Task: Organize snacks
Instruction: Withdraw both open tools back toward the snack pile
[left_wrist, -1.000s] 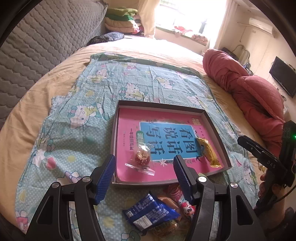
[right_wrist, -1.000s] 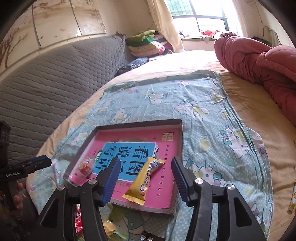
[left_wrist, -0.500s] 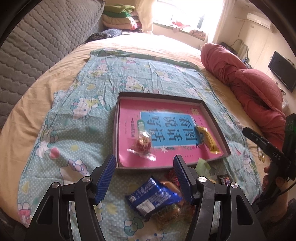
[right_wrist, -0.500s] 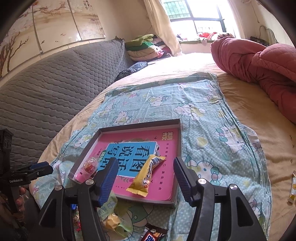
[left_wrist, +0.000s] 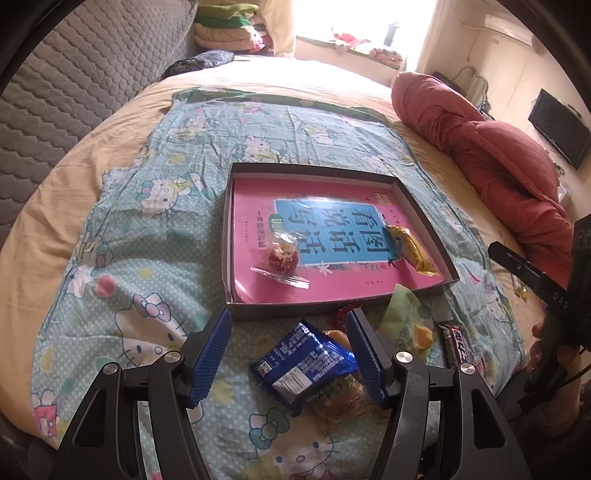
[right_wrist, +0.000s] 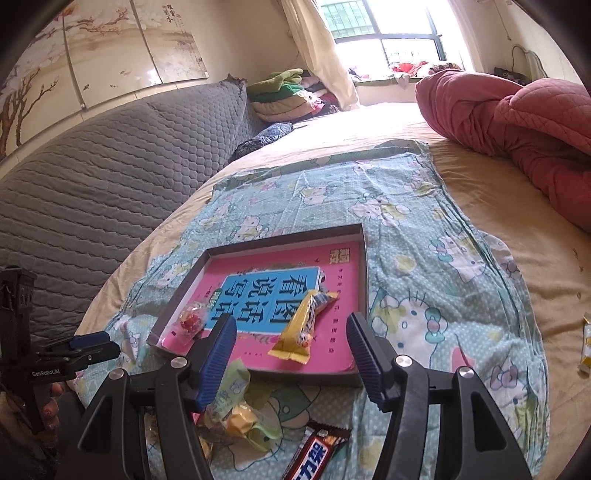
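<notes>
With both claws spread wide and empty, the left gripper (left_wrist: 288, 354) is best lowered squarely over the crinkly blue foil snack packet (left_wrist: 306, 362), then closed gently before transfer to the shallow grey cardboard tray (left_wrist: 295, 170)

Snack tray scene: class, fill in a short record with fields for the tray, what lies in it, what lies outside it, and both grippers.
Tray: shallow dark box lined with a pink book, on the patterned cloth
In tray: red round candy; yellow bar
Outside, near edge: blue packet; green pouch; brown bar
Left gripper: open, over blue packet
Right gripper: open, empty
</notes>
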